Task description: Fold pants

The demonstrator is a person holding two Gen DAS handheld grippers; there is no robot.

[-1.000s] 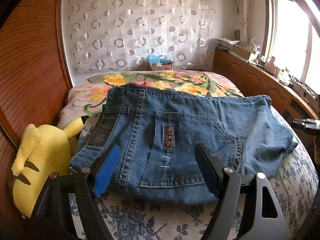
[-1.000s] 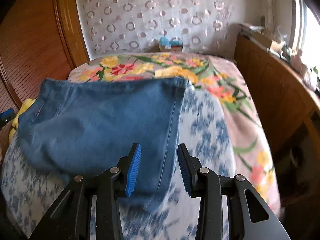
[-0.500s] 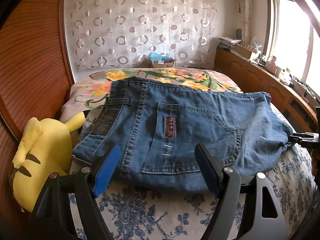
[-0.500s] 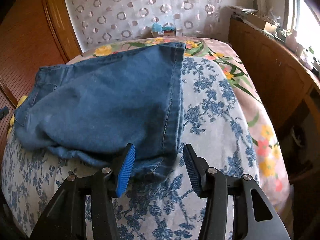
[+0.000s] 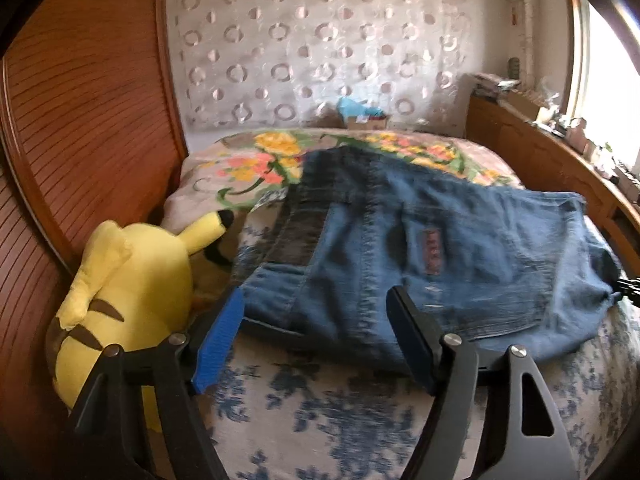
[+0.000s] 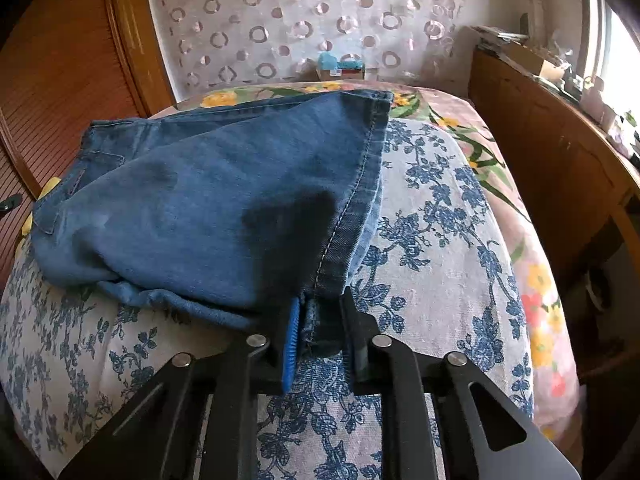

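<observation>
A bed [image 5: 360, 412] fills both views, its near part under a white cover with blue flowers and its far part under a pink blanket [image 5: 248, 164] with yellow and red blooms. Folded blue jeans [image 5: 432, 248] lie across the middle of the bed, waistband at the left and hems at the right; the left wrist view is blurred by motion, so the back-pocket label shows only as a reddish smear. A yellow Pikachu plush [image 5: 128, 296] is wedged at the left between the mattress and the slatted wooden wall, its lower body cut off behind the gripper frame. The left gripper [image 5: 316, 344] hangs spread wide just in front of the near waistband edge, not touching the cloth. The right gripper [image 6: 320, 336] pinches the near right corner of the jeans [image 6: 224, 208] at the leg hem; the layers underneath are hidden. A small box [image 6: 348, 70] sits far back against the circle-patterned curtain.
</observation>
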